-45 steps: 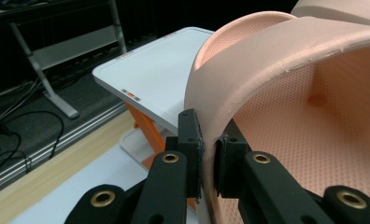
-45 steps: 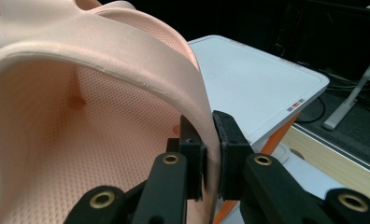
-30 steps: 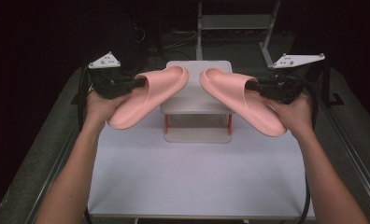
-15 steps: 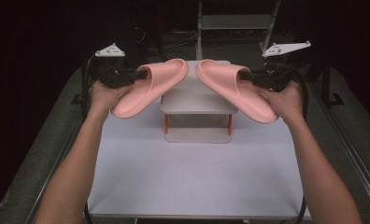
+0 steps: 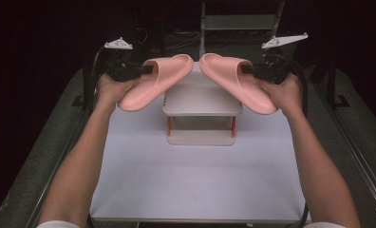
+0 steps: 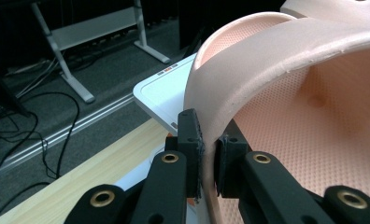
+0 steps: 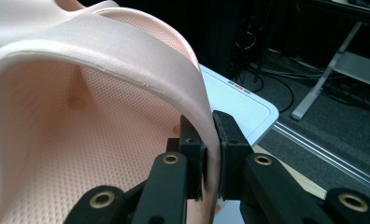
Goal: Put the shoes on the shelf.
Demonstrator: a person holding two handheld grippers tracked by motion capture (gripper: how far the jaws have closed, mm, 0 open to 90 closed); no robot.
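Above the small white two-tier shelf [image 5: 202, 102], which stands on the table [image 5: 195, 180], each hand-held gripper carries a pink slipper. On the shelf's left side, the left hand-held gripper [image 5: 145, 70] is clamped on the side edge of the left slipper [image 5: 155, 81]'s strap; in the left gripper view its two black pads [image 6: 191, 140] pinch the thin foam wall between them. That slipper hangs in the air with its toe end over the shelf's top tier and its heel sloping down past the shelf's left edge. On the shelf's right side, the right hand-held gripper [image 5: 247, 70] is likewise closed on the strap edge of the right slipper [image 5: 236, 80], whose toe points towards the other slipper's toe over the shelf top, the two just apart. Its heel slopes down beyond the shelf's right edge. Neither slipper touches the shelf.
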